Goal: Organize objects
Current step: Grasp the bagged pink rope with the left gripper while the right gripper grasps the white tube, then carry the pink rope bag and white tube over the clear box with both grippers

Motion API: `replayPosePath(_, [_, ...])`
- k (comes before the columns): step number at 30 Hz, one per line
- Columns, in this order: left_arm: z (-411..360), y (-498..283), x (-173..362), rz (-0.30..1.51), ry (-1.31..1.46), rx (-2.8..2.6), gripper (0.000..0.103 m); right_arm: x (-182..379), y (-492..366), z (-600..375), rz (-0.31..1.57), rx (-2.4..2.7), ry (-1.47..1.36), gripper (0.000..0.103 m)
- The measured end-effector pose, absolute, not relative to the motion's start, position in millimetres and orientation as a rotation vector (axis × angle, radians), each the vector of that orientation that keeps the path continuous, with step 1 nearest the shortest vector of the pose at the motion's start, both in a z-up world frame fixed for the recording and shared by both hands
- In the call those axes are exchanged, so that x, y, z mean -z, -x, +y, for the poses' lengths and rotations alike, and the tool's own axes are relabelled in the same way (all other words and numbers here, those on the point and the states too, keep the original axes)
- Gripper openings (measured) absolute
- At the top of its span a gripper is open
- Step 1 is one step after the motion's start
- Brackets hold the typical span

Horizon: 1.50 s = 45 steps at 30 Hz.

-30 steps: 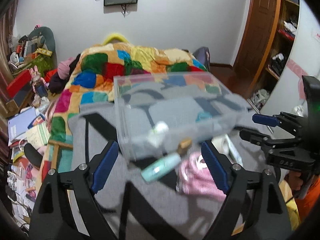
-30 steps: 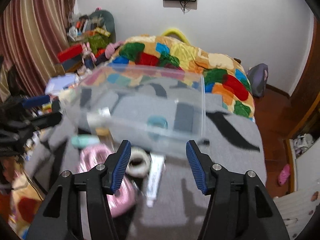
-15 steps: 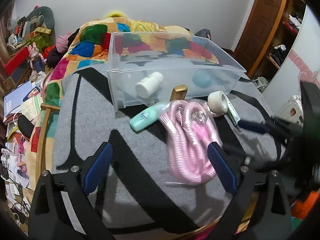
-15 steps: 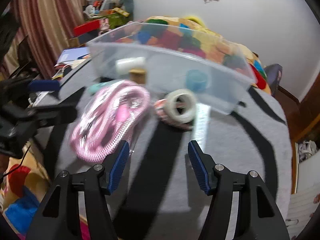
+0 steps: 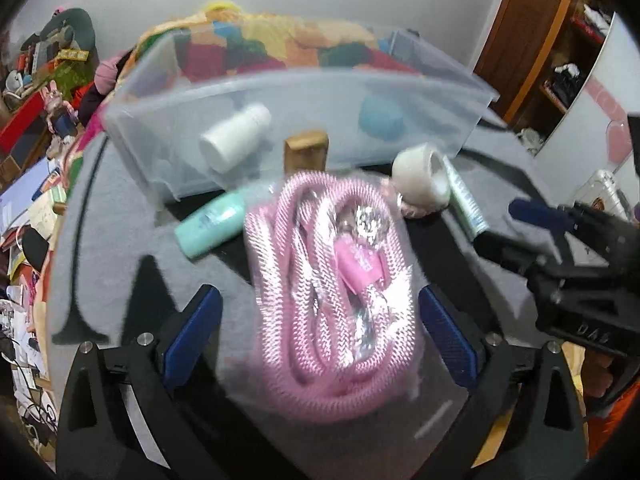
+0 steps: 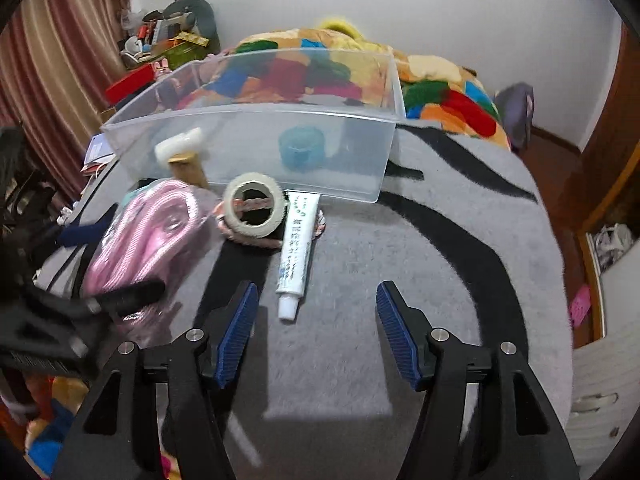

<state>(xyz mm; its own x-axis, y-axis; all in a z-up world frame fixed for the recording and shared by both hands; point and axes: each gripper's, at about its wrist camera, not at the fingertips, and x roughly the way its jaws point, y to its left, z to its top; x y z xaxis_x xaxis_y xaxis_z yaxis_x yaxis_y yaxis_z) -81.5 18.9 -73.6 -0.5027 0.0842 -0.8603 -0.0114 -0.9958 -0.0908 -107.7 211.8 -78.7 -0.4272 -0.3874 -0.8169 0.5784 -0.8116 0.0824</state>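
Grey rug w/ black stripes (image 6: 420, 264) covers the work surface; bedroom clutter around it.

L gripper (image 5: 316, 332): jaws spread wide, nothing clamped. Bagged pink rope coil (image 5: 332, 280) lies on rug between the blue pads, reaching past them; can't tell if pads touch the bag (blur).

R gripper (image 6: 316, 332): jaws wide apart, holding nothing, over bare rug. White tube (image 6: 298, 250) lies just ahead, nearer its left finger, cap end toward the gripper.

Next out: tape roll (image 6: 254, 204) just left of tube's far end, leaning on a small pinkish corded item (image 6: 260, 240) under it. Mint bottle (image 5: 214, 220) lies on its side left of the rope, next to bin wall. Brown block (image 5: 306, 152) stands against bin front.

Clear bin (image 6: 256, 152) sits behind all of these on the rug. Inside: white bottle (image 5: 236, 136) lying at left, teal round item (image 6: 301, 150) toward middle-right.

Beyond: patchwork quilt (image 6: 448, 96) on bed, white wall (image 6: 460, 4).
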Motion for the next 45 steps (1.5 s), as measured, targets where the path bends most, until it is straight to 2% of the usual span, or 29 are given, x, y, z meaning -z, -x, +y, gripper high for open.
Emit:
replayPosePath(2, [21.4,82.5,73.7,-0.069,1.500,-2.717,0.100,81.5,113.9,205.7,0.285,2.230,-1.211,0.048])
replayPosePath(4, [19.3,82.8,73.5,-0.102,1.477,-2.721,0.099,84.1,115.4,203.0,0.284,2.231,-1.214,0.039])
replayPosePath(6, [15.4,82.6,73.2,-0.142,1.440,-2.734,0.089,85.2,116.1,200.6,0.281,2.243,-1.209,0.031])
replayPosePath(8, [13.9,80.8,72.7,-0.136,1.411,-2.741,0.072,85.3,116.6,202.9,0.258,2.244,-1.210,0.020])
replayPosePath(10, [14.3,76.6,71.6,-0.146,1.384,-2.732,0.063,85.4,114.4,207.4,0.238,2.244,-1.212,0.015])
replayPosePath(17, [12.6,58.8,68.7,-0.165,1.336,-2.709,0.056,78.4,95.2,224.8,0.190,2.248,-1.186,0.015])
replayPosePath(27, [-0.4,42.3,29.4,-0.200,1.189,-2.759,0.054,40.2,91.4,235.2,0.138,2.293,-1.079,0.015])
replayPosePath(38, [-22.7,68.0,-28.7,-0.221,1.003,-2.843,0.054,-9.5,107.1,218.3,0.132,2.362,-0.921,0.015])
replayPosePath(45, [-37.5,104.7,-40.2,-0.223,1.003,-2.860,0.054,-19.1,132.7,188.0,0.145,2.356,-0.904,0.015])
